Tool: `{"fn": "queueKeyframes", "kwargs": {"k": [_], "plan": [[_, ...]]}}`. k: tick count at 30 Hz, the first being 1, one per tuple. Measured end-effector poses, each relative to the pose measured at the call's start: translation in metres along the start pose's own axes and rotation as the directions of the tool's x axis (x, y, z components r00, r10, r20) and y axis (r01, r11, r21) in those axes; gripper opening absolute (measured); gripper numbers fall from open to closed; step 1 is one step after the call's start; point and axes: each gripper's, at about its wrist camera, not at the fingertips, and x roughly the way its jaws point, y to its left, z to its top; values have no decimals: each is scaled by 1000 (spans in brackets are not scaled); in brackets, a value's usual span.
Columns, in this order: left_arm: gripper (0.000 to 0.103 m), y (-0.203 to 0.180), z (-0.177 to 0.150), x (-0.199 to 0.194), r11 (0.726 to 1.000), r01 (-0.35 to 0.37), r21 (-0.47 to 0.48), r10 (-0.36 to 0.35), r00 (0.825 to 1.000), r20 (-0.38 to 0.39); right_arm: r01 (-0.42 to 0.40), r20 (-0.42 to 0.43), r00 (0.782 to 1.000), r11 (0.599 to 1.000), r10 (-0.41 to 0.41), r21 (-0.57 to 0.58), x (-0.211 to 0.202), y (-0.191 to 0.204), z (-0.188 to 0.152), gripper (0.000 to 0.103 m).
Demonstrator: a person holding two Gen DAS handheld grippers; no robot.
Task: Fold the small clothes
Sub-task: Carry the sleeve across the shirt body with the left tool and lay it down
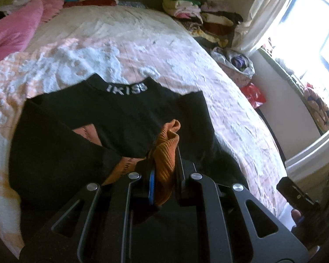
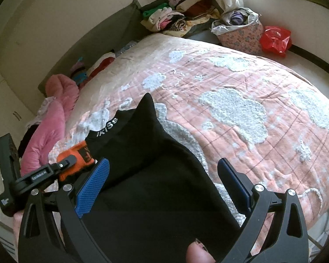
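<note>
My left tongs (image 1: 164,160) clamp an orange ribbed cuff (image 1: 166,151) to carry it across the black top (image 1: 111,118), spread flat on the bed (image 1: 142,50) for folding. My right tongs (image 2: 164,184) stand apart above the black cloth, gripping nothing.

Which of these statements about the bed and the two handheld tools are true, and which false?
1. The left gripper has its jaws shut on an orange ribbed cloth. True.
2. The black garment shows white lettering at its collar. True.
3. The right gripper is clamped on the garment. False: its jaws stand wide open, with the black fabric lying between them, unpinched.
4. The bedspread is plain blue. False: it is pink with fuzzy white patches.
5. Piles of clothes sit beyond the far side of the bed. True.
</note>
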Motion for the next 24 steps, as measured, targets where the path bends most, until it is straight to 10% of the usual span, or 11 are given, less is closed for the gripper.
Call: {"fn": "queueKeyframes", "kwargs": {"k": [13,24], "plan": [[47,15,-10,9,996,84,-28,-85,994,-74,-20,-72,997,1000,19,-8,25,7,-9,98],[81,67,0,-36,990,-129,-53,130,991,29,-129,-255,962,984,96,-119,80,72,-53,90]]}}
